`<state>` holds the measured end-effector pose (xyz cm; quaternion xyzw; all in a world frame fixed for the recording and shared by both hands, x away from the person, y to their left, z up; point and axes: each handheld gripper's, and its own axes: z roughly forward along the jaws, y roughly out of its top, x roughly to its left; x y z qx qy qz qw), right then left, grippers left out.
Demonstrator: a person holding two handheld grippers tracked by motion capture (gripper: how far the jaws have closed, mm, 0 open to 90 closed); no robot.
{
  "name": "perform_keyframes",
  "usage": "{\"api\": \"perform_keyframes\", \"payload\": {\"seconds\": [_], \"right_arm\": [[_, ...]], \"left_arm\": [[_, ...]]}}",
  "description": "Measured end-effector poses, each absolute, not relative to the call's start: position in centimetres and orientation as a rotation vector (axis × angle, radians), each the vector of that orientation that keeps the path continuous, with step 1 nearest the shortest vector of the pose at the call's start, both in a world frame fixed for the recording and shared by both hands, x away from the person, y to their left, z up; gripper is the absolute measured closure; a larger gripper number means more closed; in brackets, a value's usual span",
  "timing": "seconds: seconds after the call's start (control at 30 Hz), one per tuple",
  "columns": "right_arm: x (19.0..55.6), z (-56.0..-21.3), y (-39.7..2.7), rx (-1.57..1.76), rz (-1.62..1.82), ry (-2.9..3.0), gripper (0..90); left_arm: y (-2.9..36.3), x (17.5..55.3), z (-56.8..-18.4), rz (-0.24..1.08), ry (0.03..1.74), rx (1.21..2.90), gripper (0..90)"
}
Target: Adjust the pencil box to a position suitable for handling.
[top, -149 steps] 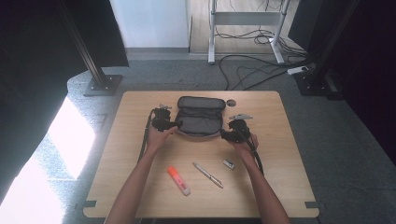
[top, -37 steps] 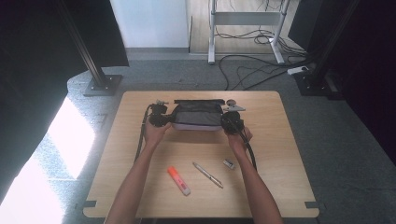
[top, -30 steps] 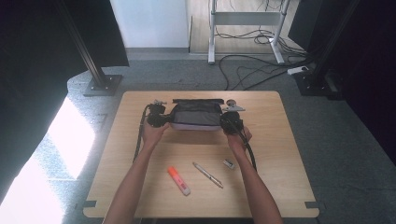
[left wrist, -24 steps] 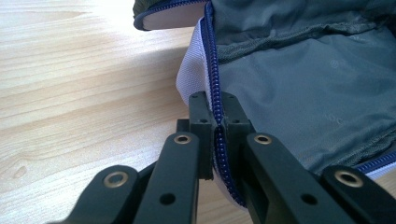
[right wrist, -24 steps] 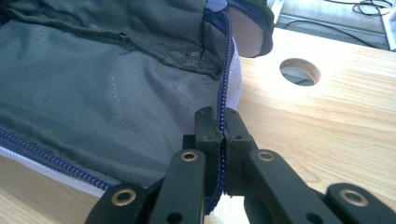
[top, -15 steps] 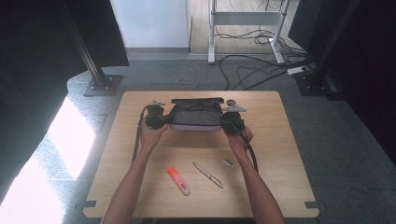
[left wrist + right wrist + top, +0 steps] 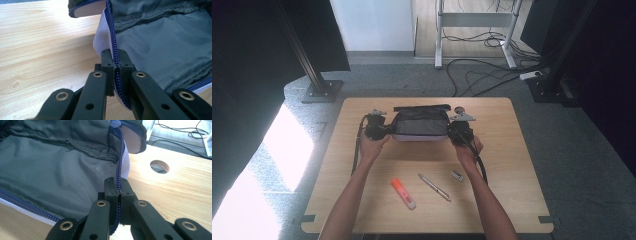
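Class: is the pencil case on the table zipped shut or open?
Open: the pencil case shows grey lining, its blue zipper parted.

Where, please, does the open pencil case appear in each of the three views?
High view: the pencil case lies at the table's far middle, between the two hands.
Left gripper view: its grey lining fills the upper right, its blue zipper edge pinched by the left hand-held gripper.
Right gripper view: the lining fills the upper left, its edge pinched by the right hand-held gripper.
Shared landmark: the blue zipper.
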<state>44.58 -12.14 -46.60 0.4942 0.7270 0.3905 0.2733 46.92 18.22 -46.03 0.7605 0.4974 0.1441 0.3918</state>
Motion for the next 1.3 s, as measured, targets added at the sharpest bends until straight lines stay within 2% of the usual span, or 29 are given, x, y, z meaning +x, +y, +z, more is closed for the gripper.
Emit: {"api": "perform_keyframes", "payload": {"seconds": [1.3], "right_arm": [[42.3, -46.0, -11.5, 1.279, 1.119, 1.960, 86.7]], "left_arm": [[19.5, 44.5, -45.4, 0.365, 1.235, 1.924, 86.8]]}}
